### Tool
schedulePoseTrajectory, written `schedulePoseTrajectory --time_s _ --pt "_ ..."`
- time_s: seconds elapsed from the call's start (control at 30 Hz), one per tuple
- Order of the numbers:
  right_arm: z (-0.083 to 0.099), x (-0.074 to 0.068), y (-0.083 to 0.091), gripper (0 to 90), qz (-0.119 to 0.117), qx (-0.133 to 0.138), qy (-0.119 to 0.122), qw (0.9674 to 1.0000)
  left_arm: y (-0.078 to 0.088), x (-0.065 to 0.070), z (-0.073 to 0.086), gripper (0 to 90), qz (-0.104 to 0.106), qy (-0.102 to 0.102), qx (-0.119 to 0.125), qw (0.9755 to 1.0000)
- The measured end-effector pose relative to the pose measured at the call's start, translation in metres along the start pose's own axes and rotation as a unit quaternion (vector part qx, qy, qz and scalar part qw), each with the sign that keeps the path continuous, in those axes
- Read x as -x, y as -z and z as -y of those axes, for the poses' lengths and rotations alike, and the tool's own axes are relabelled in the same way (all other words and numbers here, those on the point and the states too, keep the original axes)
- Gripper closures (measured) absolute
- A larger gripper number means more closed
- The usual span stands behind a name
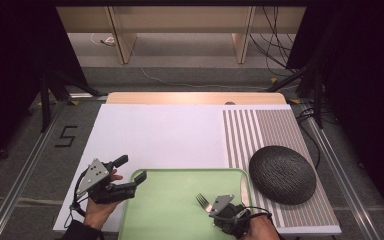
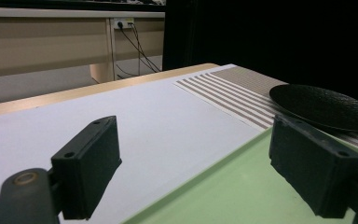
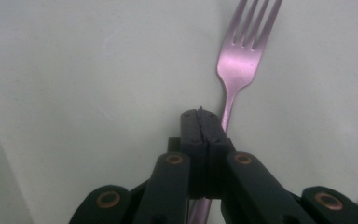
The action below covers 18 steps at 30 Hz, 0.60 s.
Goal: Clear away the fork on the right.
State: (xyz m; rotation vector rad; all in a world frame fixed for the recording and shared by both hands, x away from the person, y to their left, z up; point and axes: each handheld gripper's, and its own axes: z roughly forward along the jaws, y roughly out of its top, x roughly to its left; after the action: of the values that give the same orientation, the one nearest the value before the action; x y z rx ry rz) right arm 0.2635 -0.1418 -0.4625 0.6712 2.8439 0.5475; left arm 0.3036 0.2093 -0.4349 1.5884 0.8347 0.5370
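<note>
Worktop (image 1: pixel 155 135): green tray (image 1: pixel 175 210) near | right gripper (image 1: pixel 215 206) clamped on fork (image 1: pixel 203 202), apparently for lifting | left gripper (image 1: pixel 125 175) jaws apart, waiting at tray's left edge

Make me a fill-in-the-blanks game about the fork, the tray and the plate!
1. The right gripper is shut on the ____.
2. The fork is over a tray coloured ____.
3. The black plate lies on the ____ mat.
4. The left gripper has its jaws ____.

Missing words: fork; green; striped; open
</note>
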Motion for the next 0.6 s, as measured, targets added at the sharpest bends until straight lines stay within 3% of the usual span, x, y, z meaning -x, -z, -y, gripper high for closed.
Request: schedulePoseTrajectory --time_s 0.17,0.23,0.4,0.6 --pt "0.003 0.005 0.001 90.0 0.011 0.0 -0.016 0.9998 0.0 0.0 0.0 15.8 0.0 0.0 0.0 1.0" --pt "0.005 0.008 0.001 90.0 0.014 0.0 -0.01 0.9999 0.0 0.0 0.0 15.8 0.0 -0.001 0.0 1.0" --pt "0.007 0.01 0.003 90.0 0.023 -0.003 -0.027 0.9994 0.0 0.0 0.0 15.8 0.001 -0.001 0.0 1.0" --pt "0.011 0.015 0.004 90.0 0.031 -0.005 -0.031 0.999 0.0 0.0 0.0 15.8 0.001 -0.001 0.0 1.0"
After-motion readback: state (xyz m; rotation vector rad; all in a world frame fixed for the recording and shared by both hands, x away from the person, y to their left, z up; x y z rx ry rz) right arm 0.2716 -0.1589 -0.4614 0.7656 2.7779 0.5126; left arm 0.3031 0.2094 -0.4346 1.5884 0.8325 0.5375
